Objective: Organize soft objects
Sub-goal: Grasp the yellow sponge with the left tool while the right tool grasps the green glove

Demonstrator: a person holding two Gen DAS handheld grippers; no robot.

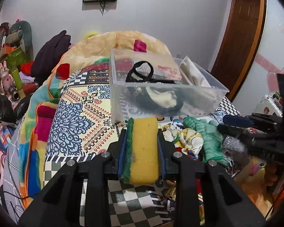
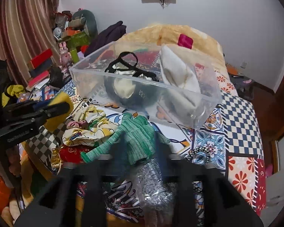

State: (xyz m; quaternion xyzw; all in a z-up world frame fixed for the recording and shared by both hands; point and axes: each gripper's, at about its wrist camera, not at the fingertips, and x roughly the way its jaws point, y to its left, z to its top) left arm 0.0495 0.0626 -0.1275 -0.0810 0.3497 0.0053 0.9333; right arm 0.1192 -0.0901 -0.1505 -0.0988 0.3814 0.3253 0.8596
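Note:
My left gripper point(image 1: 142, 132) is shut on a yellow sponge with a green scouring side point(image 1: 143, 151), held just in front of a clear plastic box point(image 1: 123, 94). The box point(image 2: 89, 83) holds a black and cream garment point(image 2: 123, 87) and a white cloth point(image 2: 177, 77). My right gripper point(image 2: 138, 145) is blurred by motion, with its fingers apart over a green knitted cloth point(image 2: 134, 134) and a silvery bagged item point(image 2: 153, 185). A yellow patterned cloth point(image 2: 87, 124) lies left of the green one. The left gripper with the sponge point(image 2: 64, 98) shows in the right wrist view.
The patterned bedspread point(image 2: 236, 113) covers the bed, with a fluffy orange blanket point(image 1: 123, 39) behind the box. A red item point(image 2: 72, 155) lies by the cloths. Cluttered shelves and toys point(image 1: 9, 60) stand at the left, a wooden door point(image 1: 242, 28) at the right.

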